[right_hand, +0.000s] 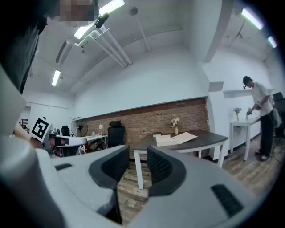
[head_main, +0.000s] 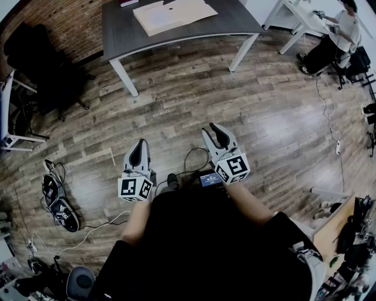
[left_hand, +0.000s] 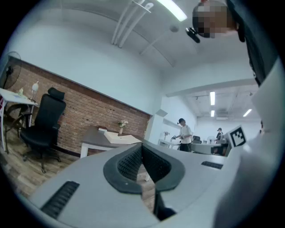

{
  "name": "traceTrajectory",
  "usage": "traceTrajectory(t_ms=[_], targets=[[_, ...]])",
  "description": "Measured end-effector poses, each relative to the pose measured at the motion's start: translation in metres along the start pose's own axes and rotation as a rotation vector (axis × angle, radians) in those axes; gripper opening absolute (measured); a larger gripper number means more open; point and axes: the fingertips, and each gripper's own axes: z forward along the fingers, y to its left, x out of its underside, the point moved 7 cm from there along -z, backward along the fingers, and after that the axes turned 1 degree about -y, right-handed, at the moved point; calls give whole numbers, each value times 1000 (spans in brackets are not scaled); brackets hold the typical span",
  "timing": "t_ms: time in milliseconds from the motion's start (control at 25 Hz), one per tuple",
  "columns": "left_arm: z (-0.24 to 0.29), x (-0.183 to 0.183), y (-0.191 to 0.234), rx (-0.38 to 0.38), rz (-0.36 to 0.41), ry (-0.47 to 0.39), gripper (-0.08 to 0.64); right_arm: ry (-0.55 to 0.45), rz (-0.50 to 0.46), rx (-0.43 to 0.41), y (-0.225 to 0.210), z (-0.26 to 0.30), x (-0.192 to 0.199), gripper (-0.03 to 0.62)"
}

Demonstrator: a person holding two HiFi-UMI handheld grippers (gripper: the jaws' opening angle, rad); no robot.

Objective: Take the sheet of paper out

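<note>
- Head view: a tan paper folder (head_main: 173,14) lies on the grey table (head_main: 117,29), which the frame's top edge cuts off. Whether it holds a sheet cannot be made out.
- Left gripper (head_main: 139,147): jaws together, holding nothing.
- Right gripper (head_main: 212,132): jaws apart, holding nothing. Both grippers are well apart from the table.
- Wood-plank floor (head_main: 176,106); brick wall (head_main: 76,23) behind the table.

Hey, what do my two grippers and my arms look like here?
Both the left gripper and right gripper have light grey bodies, black ribbed fingers and a white cube with black square markers at the back. You wear a black short-sleeved top.
</note>
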Motion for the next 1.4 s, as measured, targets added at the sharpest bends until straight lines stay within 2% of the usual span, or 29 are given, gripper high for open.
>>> traceTrajectory(t_ms=[120, 240, 440, 840, 1160, 1400], targets=[[2, 5, -24, 50, 47, 17, -5, -24, -41, -9, -2, -12, -8, 127], [5, 11, -37, 61, 22, 43, -5, -21, -8, 14, -14, -23, -4, 127], [10, 2, -55, 103, 62, 27, -5, -27, 20, 27, -27, -42, 2, 127], [2, -3, -57, 116, 56, 37, -5, -36, 23, 14, -21, -48, 1, 127], [-3, -5, -66, 103, 64, 20, -5, -63, 5, 45, -22, -66, -2, 127], [-6, 0, -71, 105, 43, 32, -5, -71, 30, 62, -27, -79, 2, 127]])
